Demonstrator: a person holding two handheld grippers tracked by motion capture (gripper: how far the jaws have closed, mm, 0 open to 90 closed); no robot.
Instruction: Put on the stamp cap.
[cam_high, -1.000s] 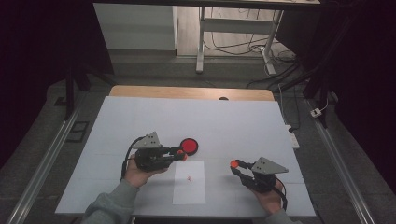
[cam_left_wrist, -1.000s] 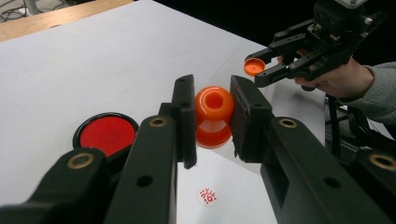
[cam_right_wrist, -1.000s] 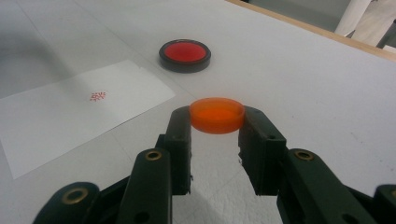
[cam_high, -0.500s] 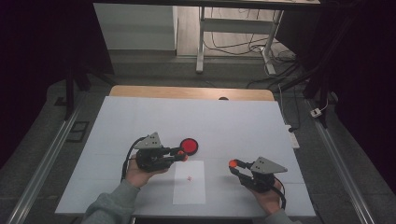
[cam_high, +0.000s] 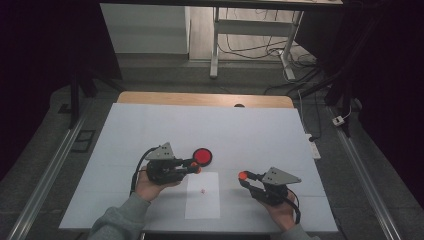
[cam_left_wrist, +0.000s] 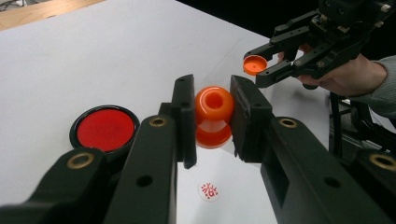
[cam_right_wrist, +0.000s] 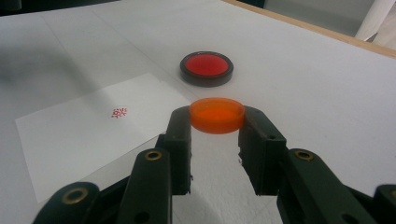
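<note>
My left gripper (cam_left_wrist: 212, 116) clamps one orange stamp body (cam_left_wrist: 214, 115) above the table (cam_high: 250, 130); my right gripper (cam_right_wrist: 217, 123) clamps its one orange cap (cam_right_wrist: 217, 115). One red ink pad (cam_high: 202, 156), one stamped paper sheet (cam_high: 202, 200).

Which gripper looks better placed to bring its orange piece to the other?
Right, probably: the right gripper holds the orange cap free above the table, while the left gripper holds the orange stamp body over the paper.

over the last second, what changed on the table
Almost nothing. The right gripper, shut on the flat orange cap, edged slightly toward the white paper sheet. The left gripper stayed shut on the orange stamp body; the red ink pad kept its place.
</note>
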